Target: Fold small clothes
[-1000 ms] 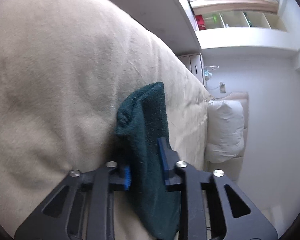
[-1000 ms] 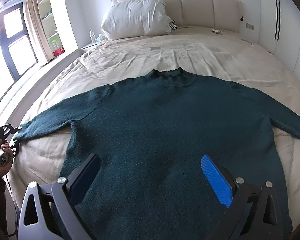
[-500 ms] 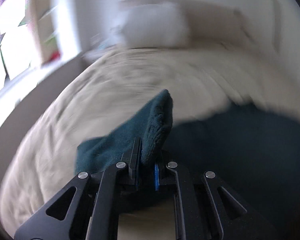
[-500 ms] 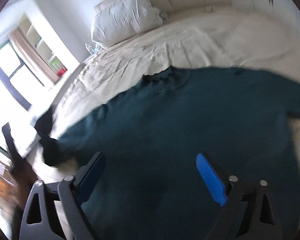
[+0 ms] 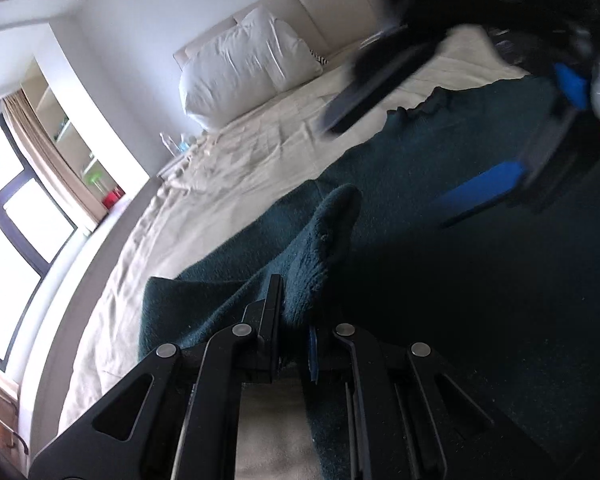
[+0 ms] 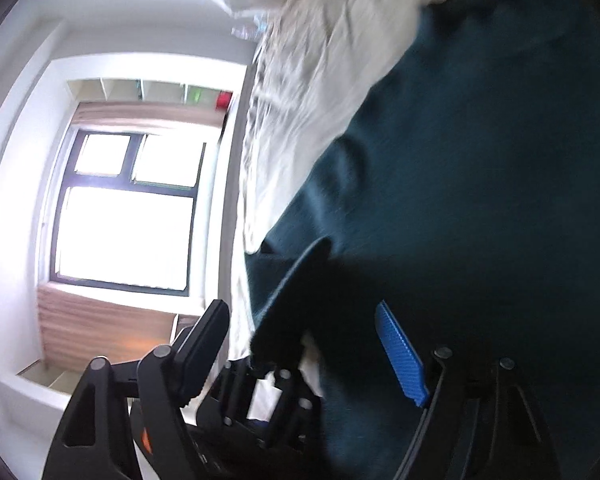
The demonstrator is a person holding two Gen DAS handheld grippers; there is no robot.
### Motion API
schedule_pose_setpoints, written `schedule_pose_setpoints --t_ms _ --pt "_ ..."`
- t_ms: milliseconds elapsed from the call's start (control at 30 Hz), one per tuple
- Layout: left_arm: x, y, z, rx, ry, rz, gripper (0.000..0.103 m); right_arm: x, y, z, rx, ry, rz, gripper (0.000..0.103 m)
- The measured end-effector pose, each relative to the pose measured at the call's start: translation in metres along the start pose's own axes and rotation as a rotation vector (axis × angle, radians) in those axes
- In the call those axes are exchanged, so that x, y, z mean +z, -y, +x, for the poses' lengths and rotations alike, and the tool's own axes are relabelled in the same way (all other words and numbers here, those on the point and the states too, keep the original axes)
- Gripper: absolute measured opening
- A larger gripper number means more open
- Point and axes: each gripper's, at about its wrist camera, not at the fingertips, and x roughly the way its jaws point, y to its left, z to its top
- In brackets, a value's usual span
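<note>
My left gripper (image 5: pixel 294 336) has its fingers clamped on the cuff end of the sweater's left sleeve (image 5: pixel 300 248), which stands up out of the jaws. The dark green sweater (image 5: pixel 440 280) lies flat on the bed (image 5: pixel 240 160), collar toward the pillow (image 5: pixel 244 68). The sleeve's long axis runs from my fingers back toward the shoulder, and the body panel lies to the right of the grip, so I judge the fold must carry the cuff rightward across the chest.

My right gripper (image 6: pixel 304 352) hovers over the body panel with its fingers spread wide, gripping nothing (both views motion-blurred, so contact with the knit cannot be told). In its view the left gripper (image 6: pixel 268 396) sits just beside it, nearer the bed edge.

The left hand is nearer the sleeve; the right is placed to pin the fold line.
</note>
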Motion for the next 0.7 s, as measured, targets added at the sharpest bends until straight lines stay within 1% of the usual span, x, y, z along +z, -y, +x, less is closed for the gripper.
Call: schedule_pose_setpoints --t_ms 67,133,167,200,233,267,333,367,433,500,567,633,667,700 --pt "-0.001 0.003 -0.001 0.007 0.013 0.021 0.009 0.005 0.0 0.014 -0.001 -0.033 0.015 0.077" --pt "-0.003 0.006 -0.001 0.018 0.02 0.043 0.009 0.011 0.002 0.025 0.007 -0.051 0.036 0.071" --pt "-0.004 0.007 -0.001 0.021 0.024 0.052 0.009 0.011 0.001 0.027 0.005 -0.064 0.037 0.063" --pt "-0.004 0.008 0.0 0.022 0.027 0.055 0.009 0.013 0.001 0.031 0.003 -0.078 0.029 0.051" --pt "-0.004 0.007 0.002 0.026 0.025 0.058 0.009 0.015 -0.002 0.038 -0.001 -0.101 0.002 0.043" --pt "-0.005 0.006 0.002 0.028 0.026 0.057 0.009 0.015 -0.004 0.042 -0.01 -0.116 -0.021 0.029" --pt "-0.005 0.005 0.001 0.025 0.024 0.047 0.01 0.013 -0.008 0.046 -0.034 -0.132 -0.064 0.017" --pt "-0.004 0.004 -0.001 0.013 0.02 0.044 0.01 0.012 -0.01 0.047 -0.05 -0.126 -0.087 0.01" --pt "-0.002 0.006 -0.001 -0.024 0.019 0.053 0.01 0.014 -0.013 0.036 -0.071 -0.086 -0.118 0.009" --pt "0.0 0.006 -0.007 -0.057 0.022 0.055 0.01 0.019 -0.006 0.02 -0.088 -0.034 -0.136 0.009" --pt "0.002 0.002 -0.02 -0.114 0.038 0.033 0.01 0.027 -0.005 -0.005 -0.11 0.023 -0.148 0.008" --pt "0.003 -0.01 -0.03 -0.172 0.052 -0.028 0.01 0.034 0.002 -0.031 -0.132 0.067 -0.144 0.008" --pt "0.002 -0.016 -0.032 -0.199 0.051 -0.061 0.01 0.038 0.007 -0.044 -0.148 0.091 -0.136 0.008" --pt "0.001 -0.027 -0.029 -0.234 0.036 -0.117 0.01 0.042 0.012 -0.058 -0.165 0.111 -0.127 0.008"
